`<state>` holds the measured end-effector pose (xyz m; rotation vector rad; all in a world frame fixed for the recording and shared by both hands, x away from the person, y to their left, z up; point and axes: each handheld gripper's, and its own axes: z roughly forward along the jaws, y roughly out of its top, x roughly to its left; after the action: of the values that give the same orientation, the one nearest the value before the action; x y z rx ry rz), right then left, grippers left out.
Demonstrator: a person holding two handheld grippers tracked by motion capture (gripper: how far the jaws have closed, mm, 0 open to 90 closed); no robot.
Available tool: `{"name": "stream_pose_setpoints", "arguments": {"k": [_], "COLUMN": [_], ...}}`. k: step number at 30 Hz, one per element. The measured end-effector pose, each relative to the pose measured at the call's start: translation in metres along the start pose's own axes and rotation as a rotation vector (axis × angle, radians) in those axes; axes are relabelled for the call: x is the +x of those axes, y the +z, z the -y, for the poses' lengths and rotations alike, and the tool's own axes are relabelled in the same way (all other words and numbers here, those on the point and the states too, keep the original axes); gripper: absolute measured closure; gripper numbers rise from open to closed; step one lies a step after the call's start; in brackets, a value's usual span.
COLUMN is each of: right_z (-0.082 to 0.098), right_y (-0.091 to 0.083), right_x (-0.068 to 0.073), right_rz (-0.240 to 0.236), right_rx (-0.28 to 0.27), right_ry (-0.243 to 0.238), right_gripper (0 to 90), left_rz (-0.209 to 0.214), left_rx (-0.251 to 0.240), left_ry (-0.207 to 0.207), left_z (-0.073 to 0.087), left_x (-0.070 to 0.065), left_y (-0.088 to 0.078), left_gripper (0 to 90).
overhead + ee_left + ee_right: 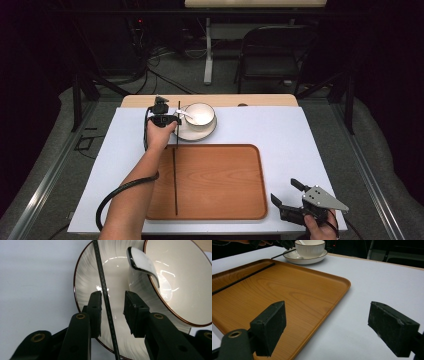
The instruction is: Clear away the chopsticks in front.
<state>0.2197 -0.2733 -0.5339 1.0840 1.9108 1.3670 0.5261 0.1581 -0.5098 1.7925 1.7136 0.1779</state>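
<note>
From the high view, a white table [300,140] carries a wooden tray [220,185] near the person and, beyond it, a saucer [192,134] with a bowl [200,114] on it and a white spoon [184,114] leaning in the bowl. One black chopstick [175,182] lies lengthwise on the left part of the tray; a second chopstick [178,125] runs from the saucer's left edge toward the tray's far rim. The left gripper [170,120] sits at that second stick, beside the saucer. The left gripper view adds what the high view cannot settle: the jaws stand apart with the stick [106,297] running up between them, close by the left pad, though whether it touches that pad I cannot tell, and clear of the right one, the saucer [85,290] beneath and the bowl [185,280] and spoon [142,261] to the right. The right gripper [290,197] hovers near the tray's near right corner, over bare table. Its own view shows its jaws wide apart and empty, the tray [287,297] to the left with the first stick [244,277] on it, and the bowl [310,248] and saucer [304,258] far off.
</note>
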Motion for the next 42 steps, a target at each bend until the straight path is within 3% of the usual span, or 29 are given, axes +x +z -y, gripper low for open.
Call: {"name": "stream_pose_setpoints", "arguments": {"k": [8,13,17,24,38,42], "right_z": [0.000,0.000,0.000,0.000,0.000,0.000], "right_y": [-0.001,-0.001,-0.001,-0.001,0.000,0.000], "right_x": [-0.001,-0.001,0.000,-0.001,0.000,0.000], "right_rz": [0.002,0.001,0.001,0.001,-0.004,-0.009], "right_rx": [-0.004,-0.002,-0.001,-0.003,0.002,0.001], "right_ry": [-0.001,-0.002,-0.001,-0.001,0.002,-0.003], "right_gripper": [14.5,14.5,14.5,14.5,14.5,14.5], "left_rz": [0.000,0.005,0.003,0.015,0.031,0.012], "left_rx": [0.061,0.127,0.146,0.148,0.117,0.099], "left_ry": [-0.054,-0.114,-0.128,-0.181,-0.178,-0.174], "left_z": [-0.005,-0.007,-0.008,-0.010,-0.007,-0.002], "left_x": [0.002,0.001,0.001,0.007,0.015,0.019], "left_y": [0.008,0.012,0.013,0.011,-0.020,-0.040], "left_gripper": [73.7,78.4,82.3,85.9,86.0,86.0]}}
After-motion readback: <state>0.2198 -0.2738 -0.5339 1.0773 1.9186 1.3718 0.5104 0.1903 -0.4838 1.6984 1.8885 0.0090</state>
